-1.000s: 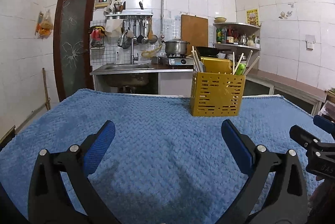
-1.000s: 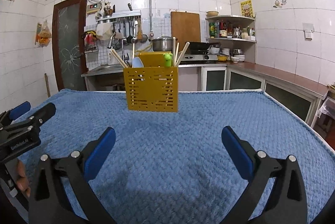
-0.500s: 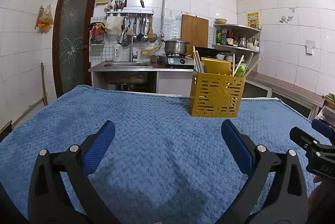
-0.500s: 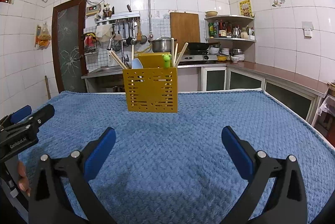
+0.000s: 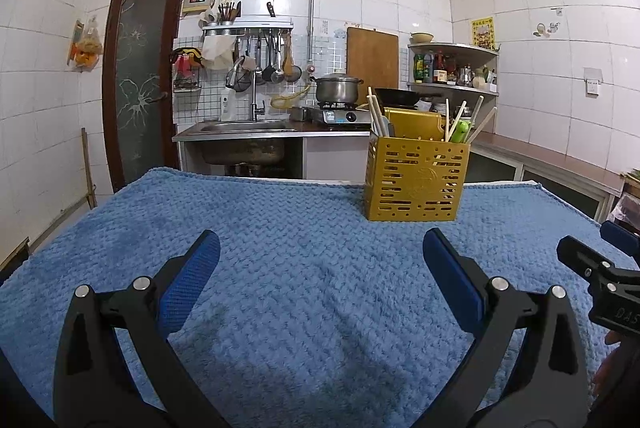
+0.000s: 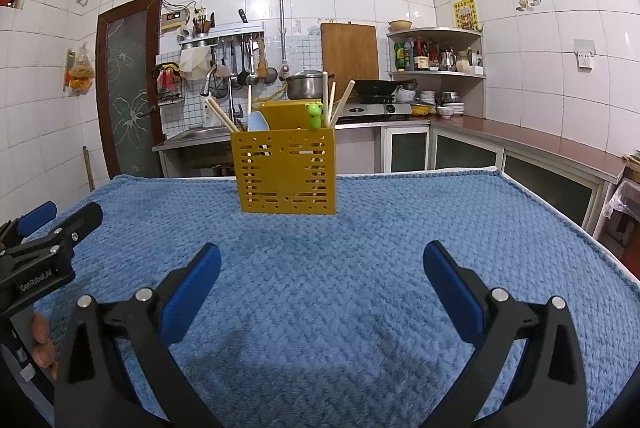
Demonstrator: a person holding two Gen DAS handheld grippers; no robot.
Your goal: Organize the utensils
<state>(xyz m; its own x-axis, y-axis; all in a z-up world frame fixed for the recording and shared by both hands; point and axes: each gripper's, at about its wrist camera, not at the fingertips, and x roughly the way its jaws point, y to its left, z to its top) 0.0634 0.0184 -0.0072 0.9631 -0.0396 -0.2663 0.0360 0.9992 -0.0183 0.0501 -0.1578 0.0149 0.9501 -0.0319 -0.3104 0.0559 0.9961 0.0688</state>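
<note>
1. Left wrist: left gripper (image 5: 320,260) spread, empty, above towel (image 5: 280,228). Caddy (image 5: 416,180) ahead-right, utensils upright inside.
2. Right wrist: right gripper (image 6: 320,264) spread, empty; caddy straight ahead. Likely finished; withdraw without nudging caddy.

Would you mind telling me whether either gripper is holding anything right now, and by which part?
Nothing is held: the left gripper and the right gripper are both open over the blue towel.

Right gripper (image 6: 322,264) wide apart, empty, above blue towel (image 6: 360,248). Yellow utensil holder (image 6: 286,174) upright ahead, holding chopsticks (image 6: 218,114), pale blue spoon (image 6: 257,121), green-topped utensil (image 6: 314,114). Left gripper (image 6: 60,216) at left edge.
</note>
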